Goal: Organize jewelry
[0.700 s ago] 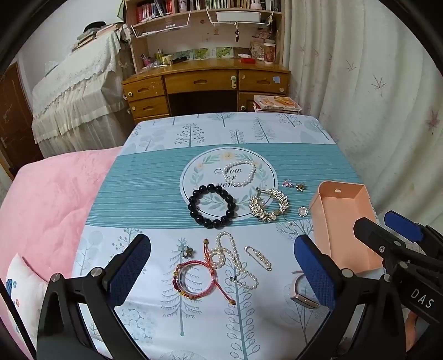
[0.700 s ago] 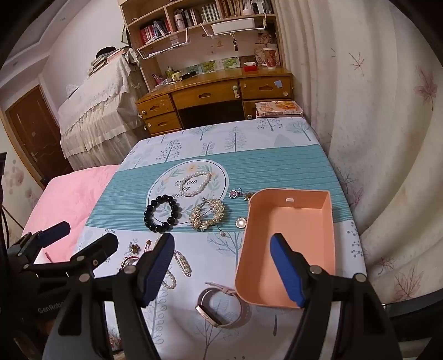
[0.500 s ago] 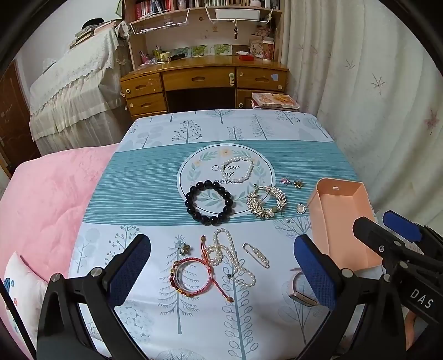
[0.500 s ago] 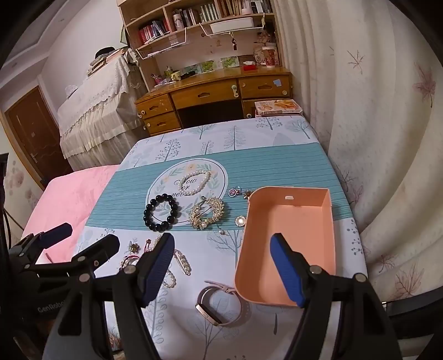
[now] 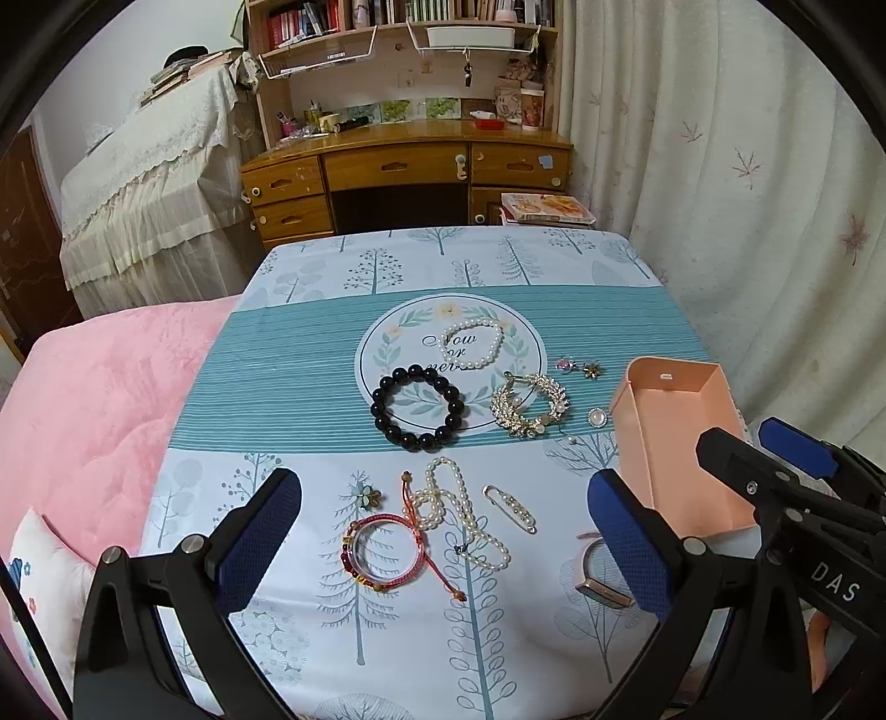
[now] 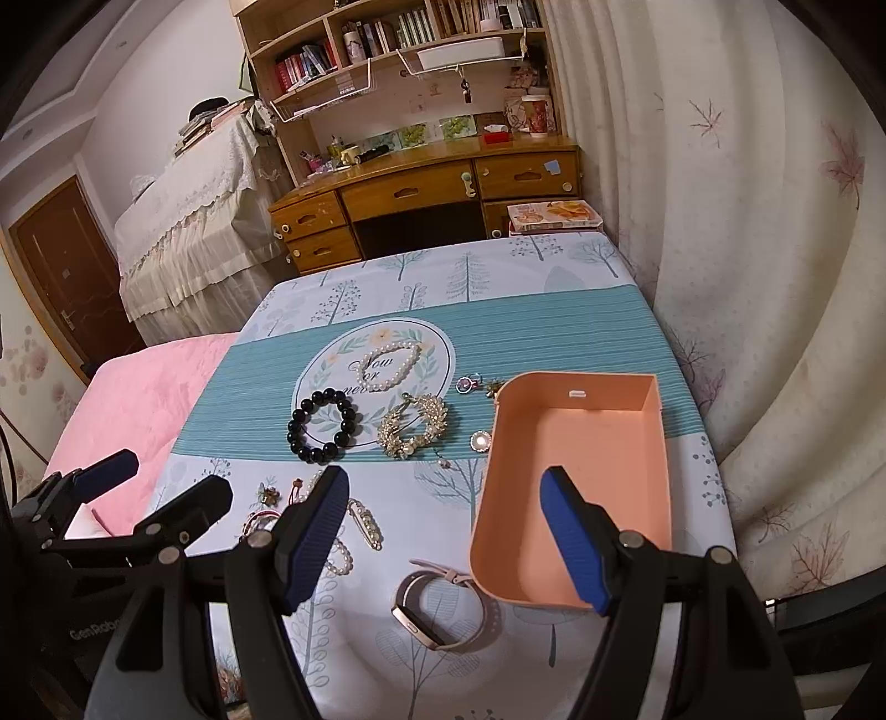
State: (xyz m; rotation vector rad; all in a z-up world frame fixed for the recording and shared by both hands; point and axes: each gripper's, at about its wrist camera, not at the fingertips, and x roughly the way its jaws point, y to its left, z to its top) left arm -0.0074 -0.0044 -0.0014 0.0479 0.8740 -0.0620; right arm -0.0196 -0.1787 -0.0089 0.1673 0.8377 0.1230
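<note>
Partly hidden: watch (image 5: 601, 587) behind left tongs (image 5: 443, 531); tongs wide apart, empty.

A home bedroom. At twelve o'clock stands a wooden desk (image 5: 407, 166) with drawers under a bookshelf (image 5: 398, 22) full of books. At ten o'clock a pink quilt (image 5: 94, 399) covers a bed, at three o'clock hang leaf-printed curtains (image 5: 736, 183), and a brown door (image 6: 61, 271) shows at nine.

Table (image 5: 343, 387) under a tree-print cloth. On it: black bead bracelet (image 5: 419, 409), pearl bracelet (image 5: 472, 343), gold wreath brooch (image 5: 530, 405), red cord bracelet (image 5: 385, 548), pearl necklace (image 5: 462, 512), pin (image 5: 509, 508), watch (image 6: 437, 612), small earrings (image 5: 578, 367), and an empty pink box (image 6: 576, 482) at the right edge.
</note>
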